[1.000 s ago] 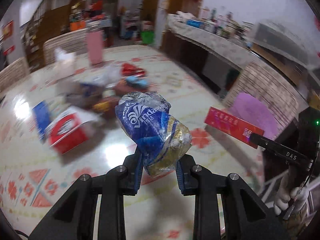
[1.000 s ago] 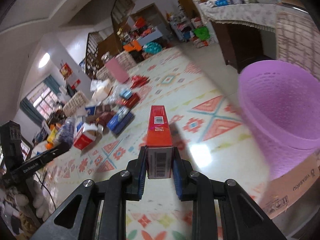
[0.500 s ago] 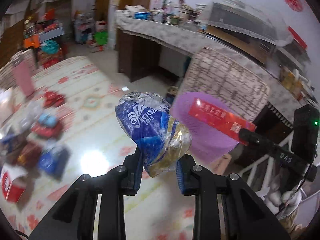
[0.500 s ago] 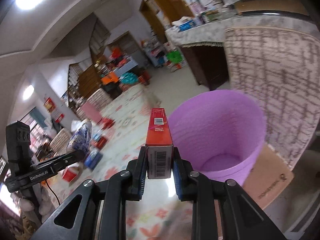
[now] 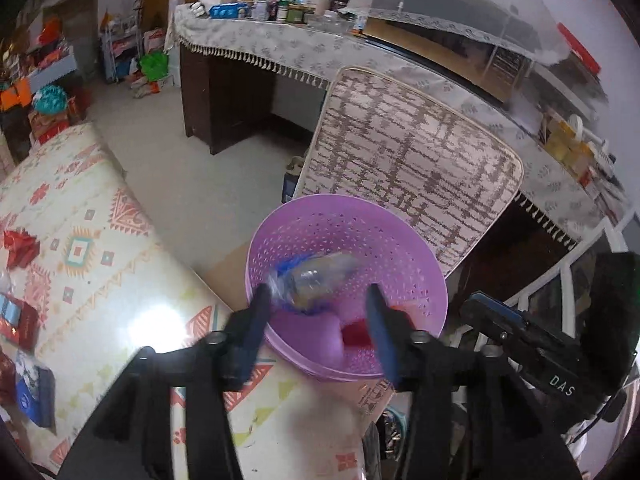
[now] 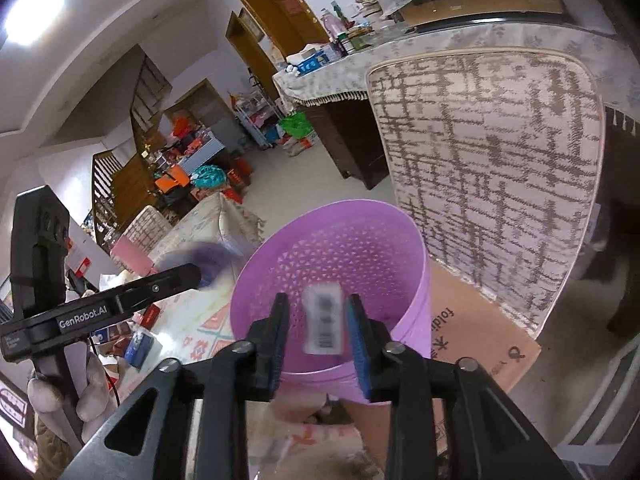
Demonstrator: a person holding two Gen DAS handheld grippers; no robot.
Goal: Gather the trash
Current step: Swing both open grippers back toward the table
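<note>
Where legible: "GenRobot.AI" on left gripper (image 6: 196, 276).

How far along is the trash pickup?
Done: little shows inside the purple bin besides what is dropping in now. In hand: both sets of jaws have just been opening; the blue tissue wrapper falls from the left gripper, the red box from the right gripper. Left: packets litter the mat.

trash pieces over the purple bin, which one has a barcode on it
The red box between the right gripper's open jaws, barcode facing the camera. The other piece, by the left gripper, is a crumpled blue wrapper.
</note>
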